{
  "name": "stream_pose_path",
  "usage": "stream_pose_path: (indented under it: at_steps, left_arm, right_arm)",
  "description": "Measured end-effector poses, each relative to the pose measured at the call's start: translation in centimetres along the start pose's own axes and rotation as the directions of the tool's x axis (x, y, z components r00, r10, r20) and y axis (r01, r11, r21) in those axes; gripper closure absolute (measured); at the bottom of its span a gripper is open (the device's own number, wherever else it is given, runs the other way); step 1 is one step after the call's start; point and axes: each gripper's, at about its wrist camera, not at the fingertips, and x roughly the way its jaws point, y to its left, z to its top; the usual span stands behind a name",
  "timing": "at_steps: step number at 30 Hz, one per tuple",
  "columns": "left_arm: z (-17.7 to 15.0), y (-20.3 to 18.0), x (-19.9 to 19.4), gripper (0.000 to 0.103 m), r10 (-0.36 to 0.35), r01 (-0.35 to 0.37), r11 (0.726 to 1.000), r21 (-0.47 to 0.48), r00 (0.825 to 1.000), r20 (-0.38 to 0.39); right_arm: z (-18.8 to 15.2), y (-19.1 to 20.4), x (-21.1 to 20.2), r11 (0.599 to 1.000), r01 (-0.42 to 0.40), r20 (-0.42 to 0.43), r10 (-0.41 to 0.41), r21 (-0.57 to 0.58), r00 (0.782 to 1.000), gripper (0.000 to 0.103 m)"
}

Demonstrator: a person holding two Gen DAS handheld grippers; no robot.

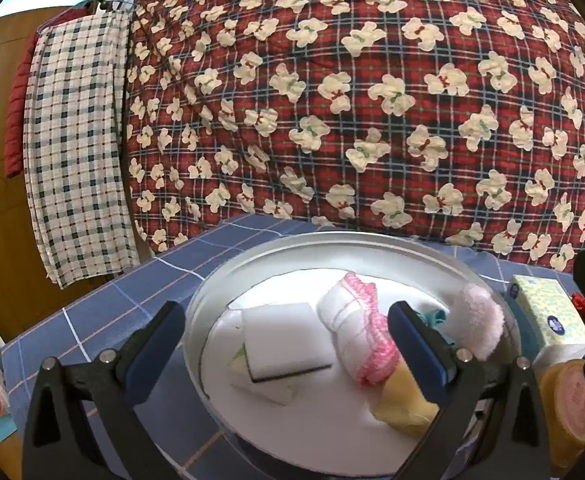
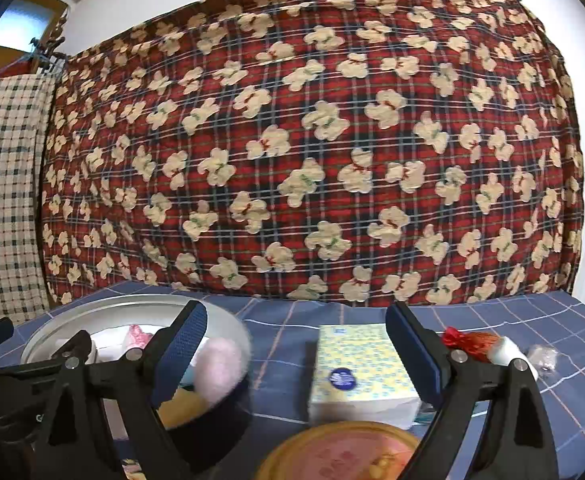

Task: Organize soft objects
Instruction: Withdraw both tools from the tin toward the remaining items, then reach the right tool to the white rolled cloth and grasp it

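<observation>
— Where's everything sitting, going by the round metal basin [image 1: 212, 292]?

— Inside it, on its pale floor: a white sponge block [image 1: 286, 342] toward the left wall, lying on top of a yellowish pad [image 1: 238, 362]. Just right of that, a white sock with pink trim [image 1: 352, 320]. Below the sock, a yellow cloth [image 1: 400, 396]. Against the right wall, a fluffy pink piece [image 1: 478, 318], with a bit of teal fabric [image 1: 432, 316] peeking out beside it.

— And the grippers?

— The left gripper [image 1: 286, 334] hangs over the basin with its jaws spread wide, nothing between them. One blue pad is over the basin's left rim, the other over the sock and the yellow cloth. The right gripper [image 2: 296, 340] is also wide apart and empty, just right of the basin.

— What's outside the basin?

— Just to its right, a tissue pack [image 2: 358, 372] with a yellow and blue print, lying between the right gripper's fingers in its own view. Nearer than the pack, a round orange lid [image 2: 340, 454]. Further right, a red tasselled thing [image 2: 470, 342], then a small clear wrapper [image 2: 542, 356]. All on the blue checked tablecloth [image 2: 532, 320].

— Behind the basin?

— A red plaid blanket with cream bears [image 2: 312, 140] hangs there, a checked cloth [image 1: 76, 140] to its left.
</observation>
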Motion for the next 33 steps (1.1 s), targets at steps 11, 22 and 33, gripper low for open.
stream_pose_path:
  at_steps: [11, 22, 33]
  left_arm:
    - [-0.6, -2.6, -1.7, 0.0, -0.053, 0.053, 0.998, 0.036, 0.999, 0.004]
    - [-1.3, -6.1, -3.6, 0.0, -0.13, 0.13, 0.988, 0.08, 0.992, -0.003]
    - [-1.8, -8.7, -4.9, 0.0, -0.197, 0.198, 0.974, 0.106, 0.98, -0.016]
  right_arm:
    - [-0.1, -3.3, -1.5, 0.998, 0.049, 0.011, -0.049, -0.031, 0.999, 0.01]
    - [-0.3, -8.1, -2.2, 0.993, 0.116, -0.002, -0.116, -0.017, 0.993, 0.01]
    - [-0.3, -13.6, -2.5, 0.978, 0.208, -0.021, -0.207, 0.013, 0.978, 0.01]
